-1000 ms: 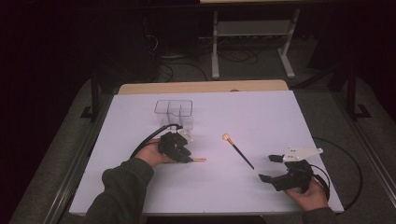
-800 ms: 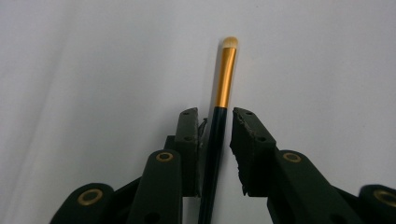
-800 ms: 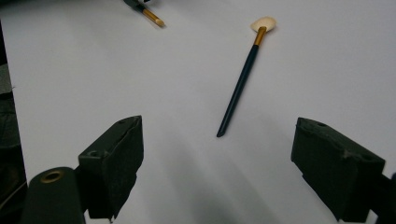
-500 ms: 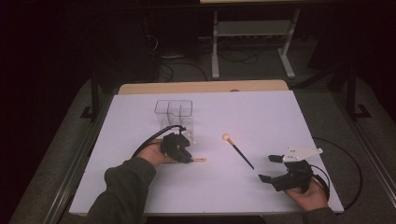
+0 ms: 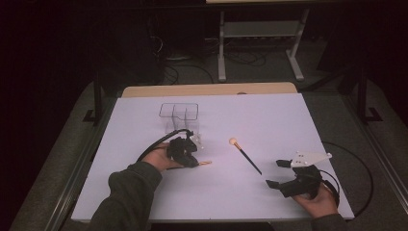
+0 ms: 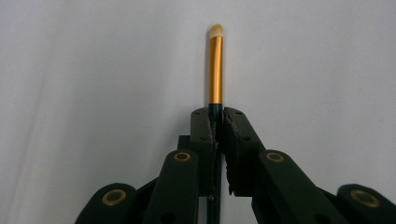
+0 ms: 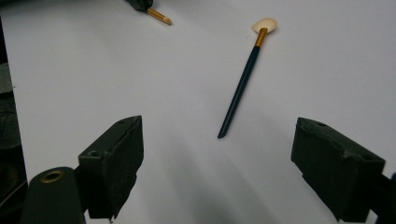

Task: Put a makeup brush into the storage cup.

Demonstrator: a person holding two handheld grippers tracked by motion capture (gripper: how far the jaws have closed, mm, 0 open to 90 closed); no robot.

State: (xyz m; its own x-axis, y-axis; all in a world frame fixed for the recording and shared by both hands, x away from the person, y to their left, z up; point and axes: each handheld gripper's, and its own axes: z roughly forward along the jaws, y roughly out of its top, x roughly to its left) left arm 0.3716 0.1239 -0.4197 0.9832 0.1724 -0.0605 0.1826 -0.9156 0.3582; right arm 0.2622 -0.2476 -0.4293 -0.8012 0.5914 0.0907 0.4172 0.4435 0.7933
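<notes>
A broad white worktop (image 5: 288, 125) takes up the middle of the high view, with a strip of pale wood along its far edge and dark floor all around it. Toward the upper left of centre on that surface stands a clear plastic organiser box with divided compartments (image 5: 179, 113); what is in it I cannot make out.

Just below the box, left of centre, a person's left hand (image 5: 159, 159) in a dark olive sleeve holds the left tongs (image 5: 194, 162), a black cable looping back from them. These tongs are pressed together on a small makeup brush with a gold ferrule and a short cream tip (image 6: 215, 70); in the left gripper view the dark handle is pinched between the two pads and the gold part sticks straight out past them, over the white surface.

In the lower right of the high view the right hand (image 5: 317, 202) holds the right tongs (image 5: 278, 174), spread wide with nothing between them.

Between the two hands, right of centre, a longer makeup brush with a slim dark handle and a fan-shaped cream head (image 5: 245, 155) lies flat on the worktop, head toward the far side. In the right gripper view it sits ahead of the open jaws, apart from them.
</notes>
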